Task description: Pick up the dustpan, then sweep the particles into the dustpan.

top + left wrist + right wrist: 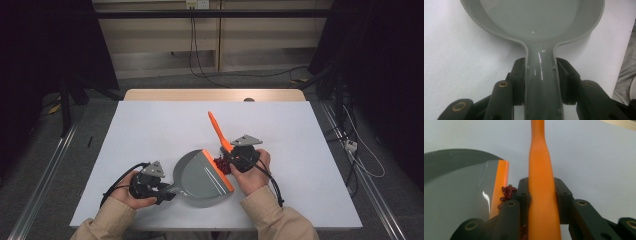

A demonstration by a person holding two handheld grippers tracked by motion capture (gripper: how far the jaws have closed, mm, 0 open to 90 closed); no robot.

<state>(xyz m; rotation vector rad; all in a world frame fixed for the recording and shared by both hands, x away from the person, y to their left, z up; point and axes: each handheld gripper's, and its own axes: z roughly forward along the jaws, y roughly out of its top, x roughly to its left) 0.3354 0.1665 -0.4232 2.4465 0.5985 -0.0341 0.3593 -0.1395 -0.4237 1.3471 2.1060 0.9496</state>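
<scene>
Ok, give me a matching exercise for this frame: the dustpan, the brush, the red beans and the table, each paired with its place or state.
Things:
1. dustpan
2. brush handle
3. red beans
4. table

States:
a. heaped against the orange lip
b. clamped in the right gripper, pointing away
c. white-topped, carrying everything
d. grey, handle clamped in the left gripper

Pairs: 1-d, 2-b, 3-a, 4-c
</scene>
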